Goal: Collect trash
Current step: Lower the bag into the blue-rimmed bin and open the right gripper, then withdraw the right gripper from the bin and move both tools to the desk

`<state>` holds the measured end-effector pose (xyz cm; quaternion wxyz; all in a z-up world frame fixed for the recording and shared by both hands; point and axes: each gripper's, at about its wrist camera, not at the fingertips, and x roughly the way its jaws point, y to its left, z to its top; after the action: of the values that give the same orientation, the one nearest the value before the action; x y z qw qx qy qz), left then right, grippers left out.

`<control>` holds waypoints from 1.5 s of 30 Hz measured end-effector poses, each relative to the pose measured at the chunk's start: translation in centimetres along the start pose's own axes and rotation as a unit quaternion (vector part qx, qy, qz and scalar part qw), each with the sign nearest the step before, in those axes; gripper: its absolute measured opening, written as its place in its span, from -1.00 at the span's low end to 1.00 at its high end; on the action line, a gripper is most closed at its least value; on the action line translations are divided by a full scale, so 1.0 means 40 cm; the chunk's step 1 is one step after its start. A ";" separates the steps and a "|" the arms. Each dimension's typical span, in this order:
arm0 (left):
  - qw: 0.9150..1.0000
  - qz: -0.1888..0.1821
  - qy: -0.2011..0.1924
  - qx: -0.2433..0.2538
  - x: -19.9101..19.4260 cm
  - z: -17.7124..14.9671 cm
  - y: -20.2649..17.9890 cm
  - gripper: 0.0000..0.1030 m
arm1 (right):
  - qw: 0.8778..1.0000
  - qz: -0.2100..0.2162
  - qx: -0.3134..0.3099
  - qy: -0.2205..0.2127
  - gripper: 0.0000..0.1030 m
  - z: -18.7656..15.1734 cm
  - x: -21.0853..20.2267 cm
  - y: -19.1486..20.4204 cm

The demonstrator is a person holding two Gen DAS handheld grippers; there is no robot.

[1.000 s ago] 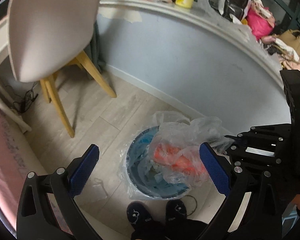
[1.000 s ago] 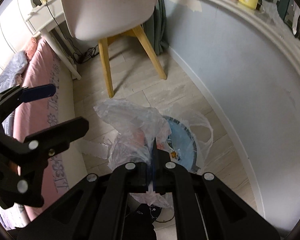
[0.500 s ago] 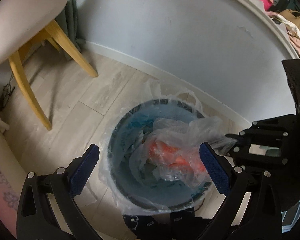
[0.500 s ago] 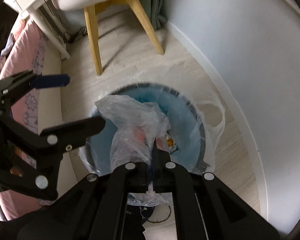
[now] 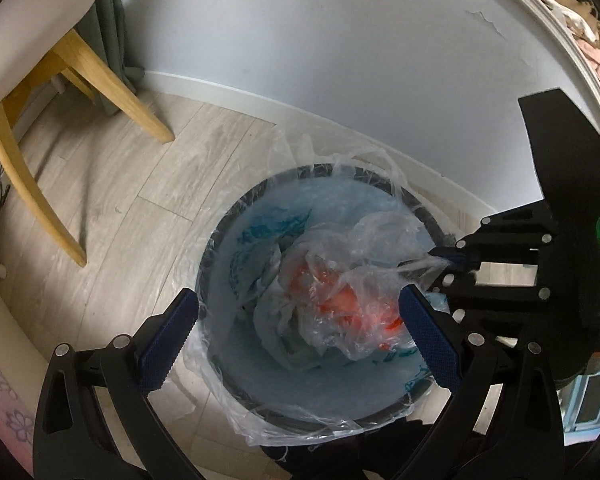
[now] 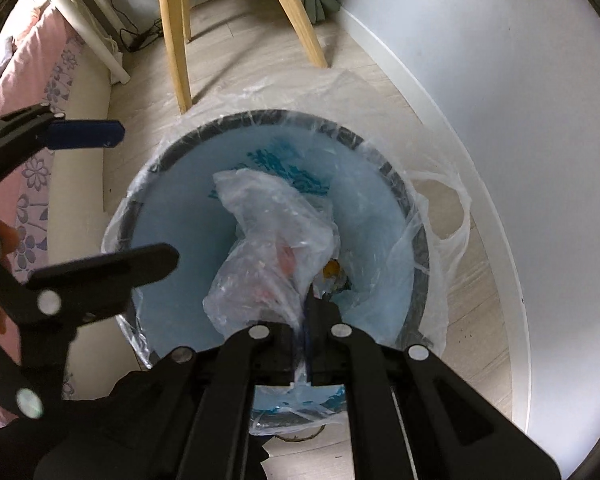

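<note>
A dark round bin [image 5: 256,190] [image 6: 260,114] with a pale blue liner stands on the floor by the wall. Inside it hangs a clear plastic trash bag [image 5: 340,292] [image 6: 268,232] with orange scraps in it. My right gripper [image 6: 306,320] [image 5: 454,258] points down over the bin's near side. Its jaws are opening, and the bag's stretched neck still runs taut between the pads. My left gripper [image 5: 296,340] [image 6: 148,196] hovers wide open over the bin with nothing between its blue pads [image 5: 166,344].
A chair with wooden legs [image 5: 32,184] [image 6: 172,40] stands just beyond the bin. The pale wall with its skirting [image 5: 340,60] curves behind. A bed with a pink floral cover [image 6: 32,80] and a white table leg [image 6: 96,36] lie to the left.
Both grippers have sunk toward the bin, which now fills the views. The bag has gone from above the rim down into the liner. The left gripper stays open.
</note>
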<state>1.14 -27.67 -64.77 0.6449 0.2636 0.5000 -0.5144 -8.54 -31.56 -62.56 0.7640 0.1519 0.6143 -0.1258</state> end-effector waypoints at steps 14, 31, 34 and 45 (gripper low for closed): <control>1.000 -0.002 -0.002 -0.007 -0.032 0.019 -0.006 0.89 | 0.998 -0.024 -0.031 -0.054 0.87 -0.007 -0.063 0.012; 0.995 0.028 -0.048 -0.077 -0.521 0.154 -0.073 0.89 | 0.994 -0.045 -0.012 -0.096 0.87 0.052 -0.557 0.034; 0.993 0.032 -0.065 -0.090 -0.657 0.183 -0.095 0.89 | 0.992 -0.047 -0.011 -0.115 0.87 0.065 -0.664 0.034; 0.982 0.077 -0.130 -0.115 -0.979 0.213 -0.128 0.89 | 0.983 -0.046 -0.045 -0.172 0.87 0.101 -0.917 0.066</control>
<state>0.70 -20.99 -24.93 0.7680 0.1567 0.4462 -0.4319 -11.73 -30.49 -25.71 0.8576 0.0652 0.4852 -0.1575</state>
